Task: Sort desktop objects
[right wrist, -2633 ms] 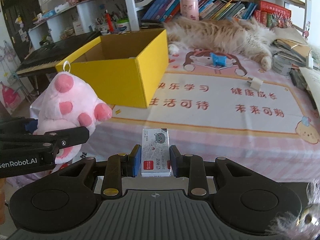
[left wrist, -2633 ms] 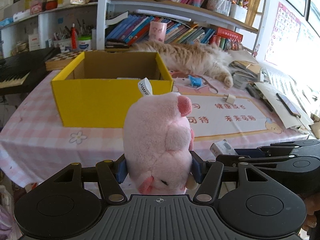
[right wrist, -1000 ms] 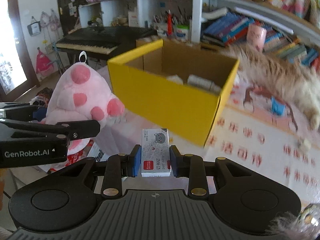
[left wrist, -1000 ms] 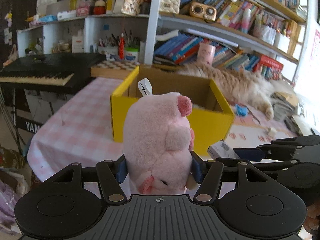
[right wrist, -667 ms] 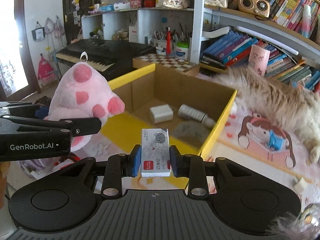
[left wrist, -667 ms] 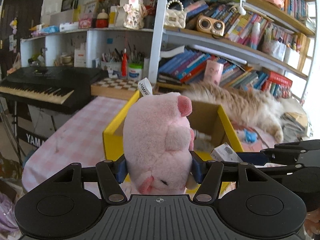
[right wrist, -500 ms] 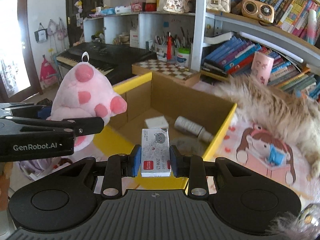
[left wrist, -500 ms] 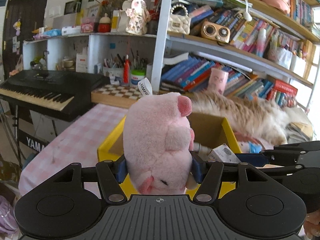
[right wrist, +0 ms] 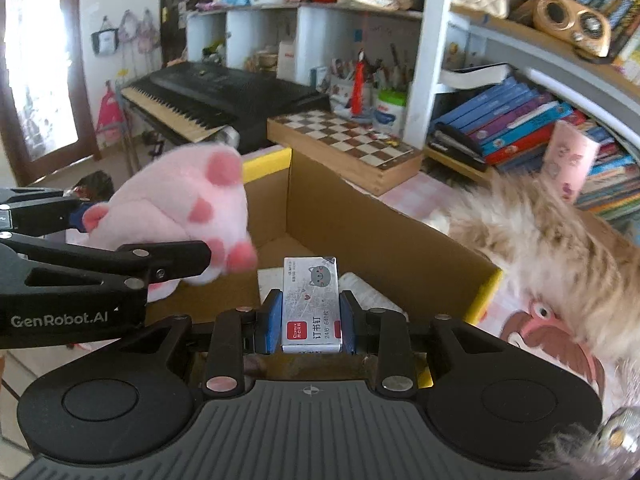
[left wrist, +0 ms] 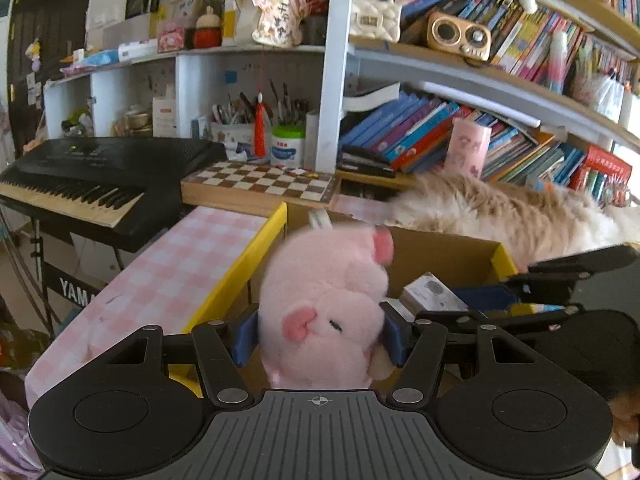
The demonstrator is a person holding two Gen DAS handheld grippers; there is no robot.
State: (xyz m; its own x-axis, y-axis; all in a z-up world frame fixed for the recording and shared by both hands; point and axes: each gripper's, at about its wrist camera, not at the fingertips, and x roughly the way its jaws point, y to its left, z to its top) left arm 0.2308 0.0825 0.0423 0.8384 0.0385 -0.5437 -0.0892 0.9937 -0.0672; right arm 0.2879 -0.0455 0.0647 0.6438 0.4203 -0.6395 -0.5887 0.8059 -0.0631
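Observation:
My left gripper (left wrist: 319, 336) is shut on a pink plush pig (left wrist: 324, 300), which sits blurred and tipped between the blue pads (left wrist: 244, 336). It hangs over the near left corner of the open yellow cardboard box (left wrist: 240, 272). My right gripper (right wrist: 310, 324) is shut on a small grey staple box (right wrist: 311, 300) with a cat drawing, held over the yellow box's (right wrist: 360, 224) inside. In the right wrist view the plush pig (right wrist: 188, 208) and left gripper (right wrist: 136, 232) are at the left. The staple box (left wrist: 434, 294) and right gripper (left wrist: 500, 300) appear right of the plush.
A fluffy cat (right wrist: 560, 248) lies against the box's far right side. Behind the box are a wooden chessboard (left wrist: 260, 184), a black keyboard (left wrist: 80, 184) and shelves of books (left wrist: 420, 132). White items (right wrist: 360, 288) lie on the box floor. A pink checked cloth (left wrist: 168, 272) covers the table.
Both grippers have moved forward to above the yellow box, which now fills the lower view. The plush has tipped and sunk lower between the left pads. The staple box stays gripped.

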